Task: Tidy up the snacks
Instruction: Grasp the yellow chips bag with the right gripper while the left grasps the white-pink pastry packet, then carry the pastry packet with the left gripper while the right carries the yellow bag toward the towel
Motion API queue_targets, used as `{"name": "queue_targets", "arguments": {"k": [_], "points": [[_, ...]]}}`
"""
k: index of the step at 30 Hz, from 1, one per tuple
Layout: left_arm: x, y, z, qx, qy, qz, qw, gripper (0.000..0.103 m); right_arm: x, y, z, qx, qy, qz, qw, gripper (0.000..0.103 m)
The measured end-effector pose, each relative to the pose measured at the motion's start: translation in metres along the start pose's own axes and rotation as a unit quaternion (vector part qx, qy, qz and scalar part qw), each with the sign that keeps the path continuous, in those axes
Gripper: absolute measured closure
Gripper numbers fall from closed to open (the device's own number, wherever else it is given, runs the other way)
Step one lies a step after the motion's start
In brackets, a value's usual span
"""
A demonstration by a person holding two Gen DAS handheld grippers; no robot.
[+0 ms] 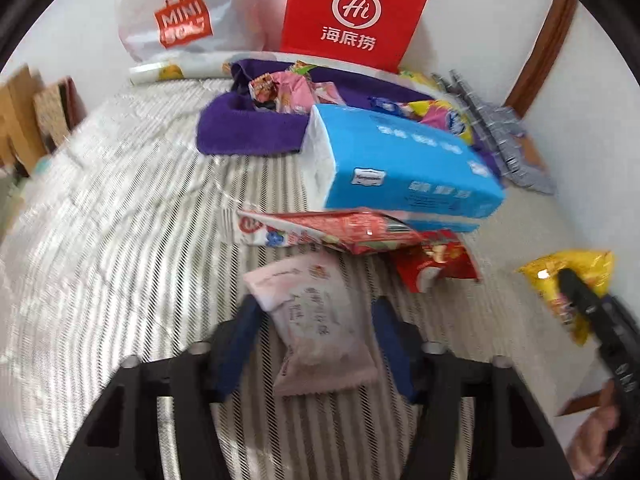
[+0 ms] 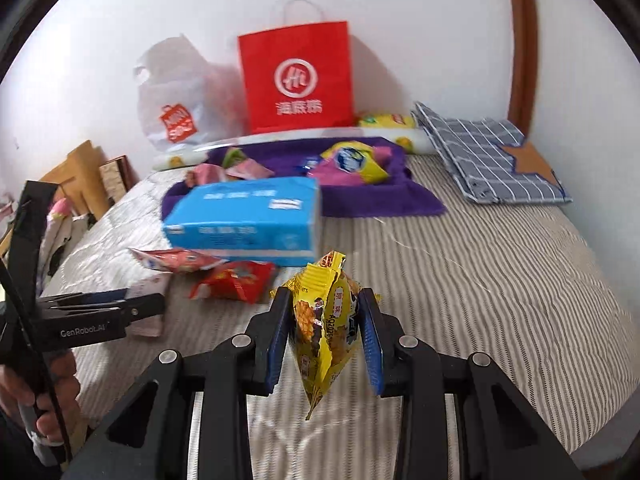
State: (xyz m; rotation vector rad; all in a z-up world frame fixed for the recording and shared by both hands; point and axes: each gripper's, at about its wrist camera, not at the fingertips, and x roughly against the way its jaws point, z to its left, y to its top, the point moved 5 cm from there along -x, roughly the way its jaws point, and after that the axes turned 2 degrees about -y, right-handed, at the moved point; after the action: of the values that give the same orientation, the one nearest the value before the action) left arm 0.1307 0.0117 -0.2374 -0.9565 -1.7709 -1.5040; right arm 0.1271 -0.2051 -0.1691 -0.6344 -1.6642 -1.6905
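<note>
A pale pink snack packet (image 1: 320, 344) lies lengthwise between the blue pads of my left gripper (image 1: 315, 304), low over the striped bed cover (image 1: 120, 240); the pads press its sides, so the gripper is shut on it. In the right wrist view the left gripper (image 2: 156, 304) shows at the left with a hand below it. My right gripper (image 2: 325, 294) is shut on a yellow snack packet (image 2: 324, 328), which hangs upright above the bed. In the left wrist view the yellow packet (image 1: 560, 280) and the right gripper (image 1: 576, 284) appear at the right edge.
Two red snack packets (image 1: 340, 232) (image 1: 436, 264) lie by a blue tissue pack (image 1: 400, 168). Behind it, a purple towel (image 1: 240, 128) holds several snacks. A red paper bag (image 1: 352, 16) and a white plastic bag (image 1: 180, 20) stand against the wall. A checked cloth (image 2: 488, 160) lies at the right.
</note>
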Motion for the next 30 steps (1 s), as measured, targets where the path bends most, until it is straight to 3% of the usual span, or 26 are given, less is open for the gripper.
{"name": "queue_targets", "arguments": {"k": [2, 7, 10, 14, 19, 28, 30], "points": [[-0.001, 0.0, -0.003, -0.034, 0.021, -0.004, 0.9992, 0.067, -0.006, 0.001, -0.005, -0.004, 0.002, 0.005, 1.0, 0.069], [-0.003, 0.011, 0.011, -0.048, 0.006, -0.009, 0.9988, 0.068, -0.026, 0.012, -0.011, 0.002, -0.008, -0.005, 1.0, 0.069], [-0.004, 0.013, 0.016, -0.048, -0.004, -0.011, 0.9988, 0.063, -0.044, 0.014, -0.013, -0.006, 0.005, 0.014, 1.0, 0.069], [-0.01, 0.009, 0.012, -0.078, 0.023, -0.03, 0.9962, 0.059, -0.061, 0.004, -0.015, -0.007, 0.016, 0.036, 0.999, 0.067], [-0.01, 0.011, 0.014, -0.068, 0.019, -0.031, 0.997, 0.058, -0.063, 0.005, -0.017, -0.012, 0.013, 0.029, 0.999, 0.064], [-0.01, 0.011, 0.014, -0.069, 0.019, -0.032, 0.9969, 0.059, -0.074, 0.0, -0.013, 0.004, 0.018, 0.065, 0.998, 0.054], [-0.009, 0.01, 0.014, -0.073, 0.016, -0.033, 0.9967, 0.064, -0.077, -0.002, -0.013, 0.005, 0.025, 0.076, 0.997, 0.054]]}}
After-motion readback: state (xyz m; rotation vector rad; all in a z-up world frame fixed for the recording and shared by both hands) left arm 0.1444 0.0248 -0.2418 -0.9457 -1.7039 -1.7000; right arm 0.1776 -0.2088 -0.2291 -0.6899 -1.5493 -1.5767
